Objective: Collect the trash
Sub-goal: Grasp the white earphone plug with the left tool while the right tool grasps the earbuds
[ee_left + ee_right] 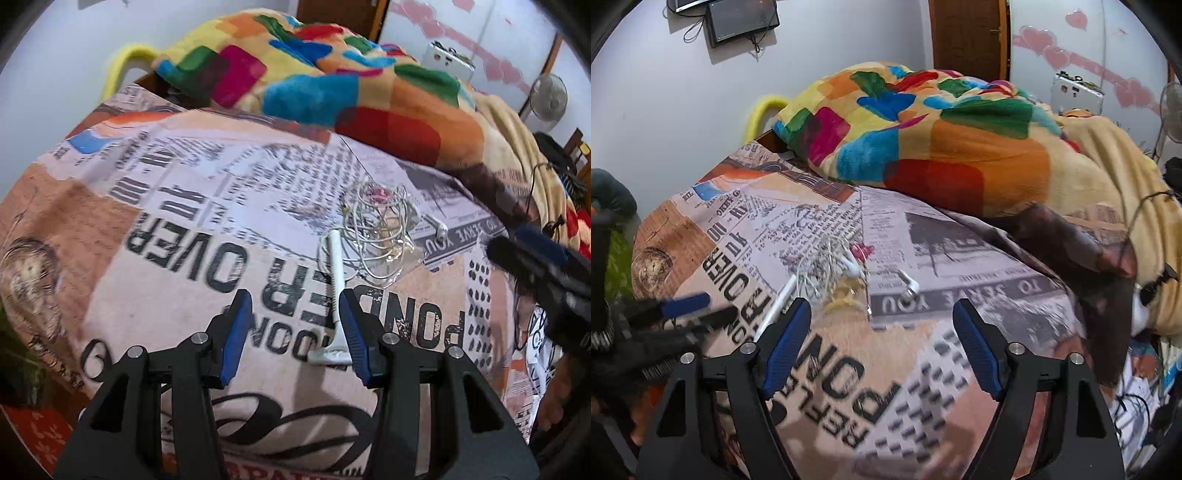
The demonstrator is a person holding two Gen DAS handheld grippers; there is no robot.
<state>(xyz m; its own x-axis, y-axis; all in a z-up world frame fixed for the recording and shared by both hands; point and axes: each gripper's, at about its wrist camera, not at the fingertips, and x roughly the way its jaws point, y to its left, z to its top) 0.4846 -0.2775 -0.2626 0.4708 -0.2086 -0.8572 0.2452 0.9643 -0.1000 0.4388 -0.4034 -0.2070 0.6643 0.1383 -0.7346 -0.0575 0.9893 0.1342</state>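
Observation:
A white disposable razor [337, 295] lies on the newspaper-print bedsheet [166, 266], its head beside my left gripper's right finger. Beyond it sits a tangle of white earphone wire [376, 229] on a clear plastic wrapper [391, 266] with a pink scrap [380, 192]. My left gripper [293, 314] is open and empty, just above the sheet. In the right wrist view the razor [779, 299] and the wire tangle [831, 269] lie ahead to the left, and one earbud [911, 286] lies apart. My right gripper [881, 317] is open and empty.
A multicoloured blanket [314, 81] is heaped at the far side of the bed, with a beige blanket [1108, 177] to the right. The left gripper [687, 304] shows at the left of the right wrist view. A fan [548, 96] stands by the wall.

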